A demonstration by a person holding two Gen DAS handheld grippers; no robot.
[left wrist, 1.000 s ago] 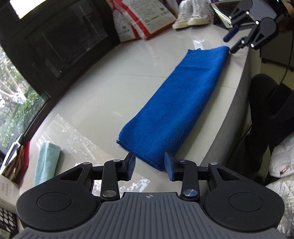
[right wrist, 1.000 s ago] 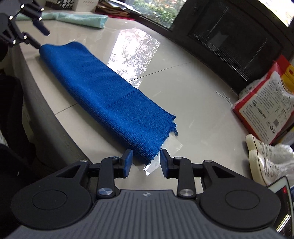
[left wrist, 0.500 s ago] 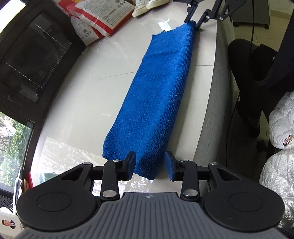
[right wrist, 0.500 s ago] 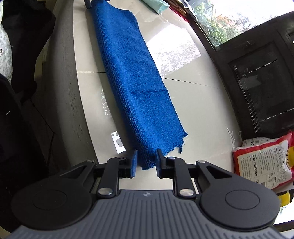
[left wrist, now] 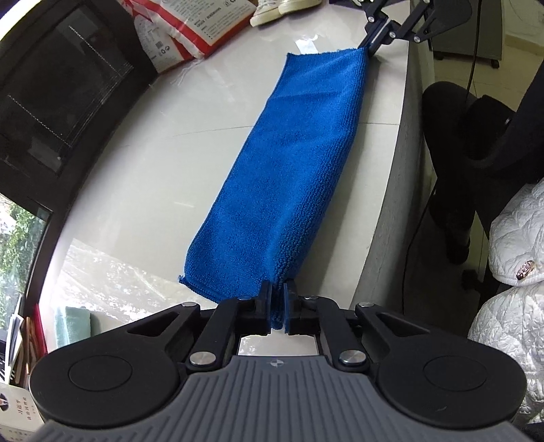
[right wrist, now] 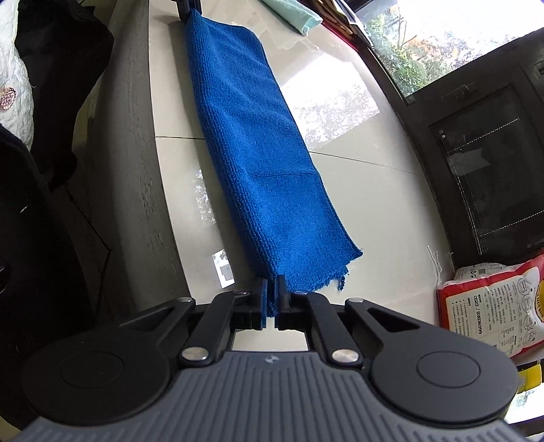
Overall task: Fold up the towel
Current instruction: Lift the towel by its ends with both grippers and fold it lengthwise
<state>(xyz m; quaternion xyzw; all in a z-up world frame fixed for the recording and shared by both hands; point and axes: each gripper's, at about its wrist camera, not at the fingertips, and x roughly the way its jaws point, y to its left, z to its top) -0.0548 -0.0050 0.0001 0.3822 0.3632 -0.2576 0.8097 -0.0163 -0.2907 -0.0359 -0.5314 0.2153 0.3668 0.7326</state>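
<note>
Both my grippers pinch opposite ends of the blue towel (left wrist: pixel 289 170), which lies as a long folded strip on the worktop (left wrist: pixel 142 163).

Left wrist view: my left gripper (left wrist: pixel 278 306) is clenched on the towel's near corner, on the side next to the worktop's edge; at the far end my right gripper (left wrist: pixel 369 46) meets the far corner. A red-and-white bag (left wrist: pixel 190 30) and white shoes (left wrist: pixel 285 8) sit beyond. Right wrist view: my right gripper (right wrist: pixel 271 299) is clamped on the near corner of the towel (right wrist: pixel 255 153), beside a frayed end. The strip runs away along the worktop (right wrist: pixel 357 190) edge. A pale green cloth (right wrist: pixel 295 13) lies far off, the bag (right wrist: pixel 493 306) at right.
</note>
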